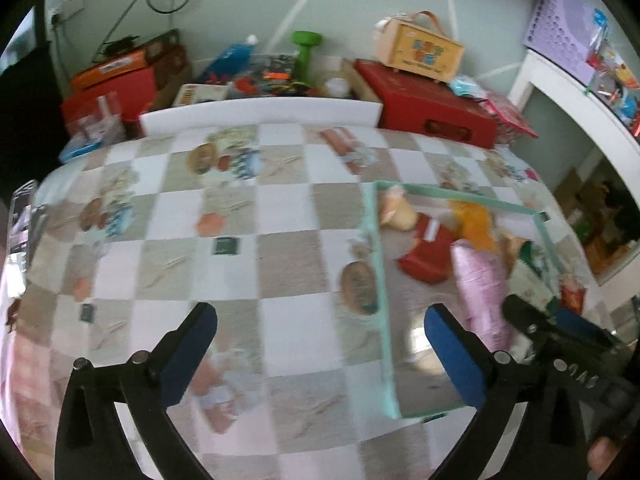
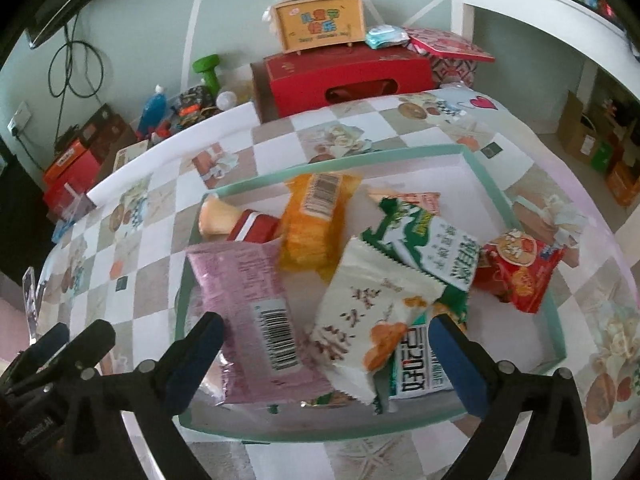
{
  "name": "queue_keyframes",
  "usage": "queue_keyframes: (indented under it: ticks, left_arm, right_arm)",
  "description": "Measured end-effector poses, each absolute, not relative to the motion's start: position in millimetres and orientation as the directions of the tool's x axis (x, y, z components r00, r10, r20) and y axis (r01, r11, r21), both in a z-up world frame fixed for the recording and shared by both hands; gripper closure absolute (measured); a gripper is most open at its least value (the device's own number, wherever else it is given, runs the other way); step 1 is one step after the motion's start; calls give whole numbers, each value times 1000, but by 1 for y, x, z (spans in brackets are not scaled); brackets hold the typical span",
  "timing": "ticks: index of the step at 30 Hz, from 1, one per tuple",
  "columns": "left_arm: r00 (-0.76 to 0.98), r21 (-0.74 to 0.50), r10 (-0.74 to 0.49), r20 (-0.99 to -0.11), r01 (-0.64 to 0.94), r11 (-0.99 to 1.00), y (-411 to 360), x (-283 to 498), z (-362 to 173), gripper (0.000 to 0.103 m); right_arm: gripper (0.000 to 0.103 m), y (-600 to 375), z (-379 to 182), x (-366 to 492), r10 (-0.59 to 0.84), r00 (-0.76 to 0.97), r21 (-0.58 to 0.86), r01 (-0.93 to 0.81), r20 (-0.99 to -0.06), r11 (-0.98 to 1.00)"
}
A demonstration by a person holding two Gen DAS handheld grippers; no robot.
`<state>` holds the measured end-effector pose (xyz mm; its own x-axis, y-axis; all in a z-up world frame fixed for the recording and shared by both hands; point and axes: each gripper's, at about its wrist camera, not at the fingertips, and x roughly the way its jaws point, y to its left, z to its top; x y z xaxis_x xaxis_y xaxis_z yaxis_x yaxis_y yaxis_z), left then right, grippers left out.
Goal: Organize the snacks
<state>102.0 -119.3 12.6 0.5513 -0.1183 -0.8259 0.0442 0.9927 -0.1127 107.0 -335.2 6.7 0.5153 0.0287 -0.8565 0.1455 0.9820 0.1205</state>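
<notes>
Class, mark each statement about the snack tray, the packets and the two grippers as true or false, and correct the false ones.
1. The pink foil packet lies inside the clear green-rimmed tray. True.
2. The right gripper clamps the orange packet. False: its jaws are open, holding nothing.
3. The left gripper is open over the checked tablecloth. True.
4. The red snack packet lies outside the tray. False: it is inside, by the right wall.

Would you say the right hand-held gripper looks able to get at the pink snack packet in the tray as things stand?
Probably yes. The right hand-held gripper is open just above the tray, and the pink snack packet lies on top at its left finger, with only a white packet beside it.
</notes>
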Motion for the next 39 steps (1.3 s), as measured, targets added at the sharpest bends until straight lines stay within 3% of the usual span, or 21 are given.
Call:
queue_keyframes:
  ticks: [12, 17, 39]
  left_arm:
    - [570, -13, 39, -821, -86, 996, -85, 64, 14, 0]
    - [556, 87, 173, -813, -178, 980, -73, 49, 14, 0]
    - [459, 15, 112, -881, -211, 977, -34, 23, -12, 0]
  right_arm:
    - [0, -310, 20, 97, 4, 543, 62, 89, -840, 994]
    - [0, -295, 26, 89, 0, 557, 43, 64, -830, 997]
    - [0, -251, -4, 43, 25, 505, 1, -47, -863, 999]
